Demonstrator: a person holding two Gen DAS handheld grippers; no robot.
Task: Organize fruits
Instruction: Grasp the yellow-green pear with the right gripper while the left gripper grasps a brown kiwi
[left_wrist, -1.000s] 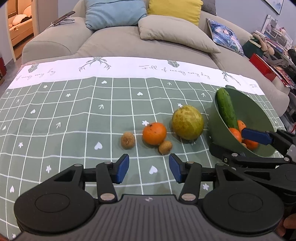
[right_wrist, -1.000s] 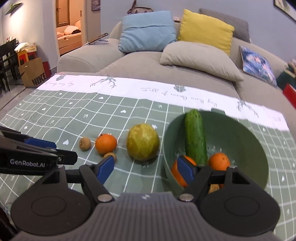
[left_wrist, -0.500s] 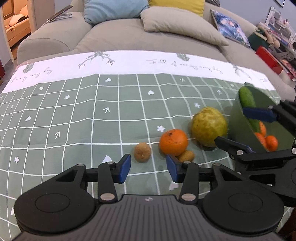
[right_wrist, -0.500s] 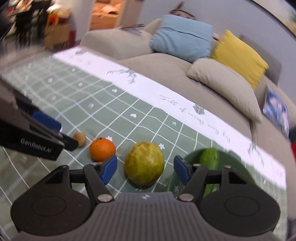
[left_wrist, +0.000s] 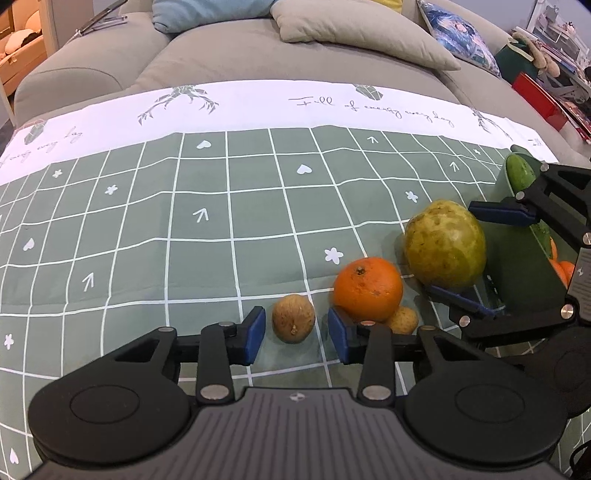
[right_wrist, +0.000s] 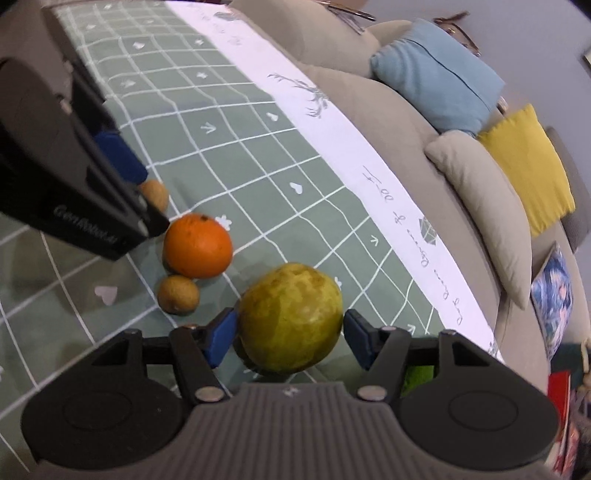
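My left gripper (left_wrist: 295, 334) is open, its blue pads on either side of a small brown fruit (left_wrist: 293, 318) on the green checked cloth, not touching it. An orange (left_wrist: 368, 289) and a second small brown fruit (left_wrist: 402, 319) lie just right of it. My right gripper (right_wrist: 290, 339) is open around a large yellow-green fruit (right_wrist: 290, 317), its pads close to both sides; this fruit also shows in the left wrist view (left_wrist: 445, 249). A green bowl (left_wrist: 517, 266) holds a cucumber (left_wrist: 519, 171) and oranges (left_wrist: 561, 267).
The cloth (left_wrist: 184, 221) covers a low table in front of a beige sofa (left_wrist: 258, 55) with cushions. The bowl stands at the table's right edge. In the right wrist view the left gripper's body (right_wrist: 66, 177) stands close by at the left.
My left gripper has moved forward and down until its pads flank the small brown fruit. My right gripper has swung left from the bowl and closed in around the large yellow-green fruit.
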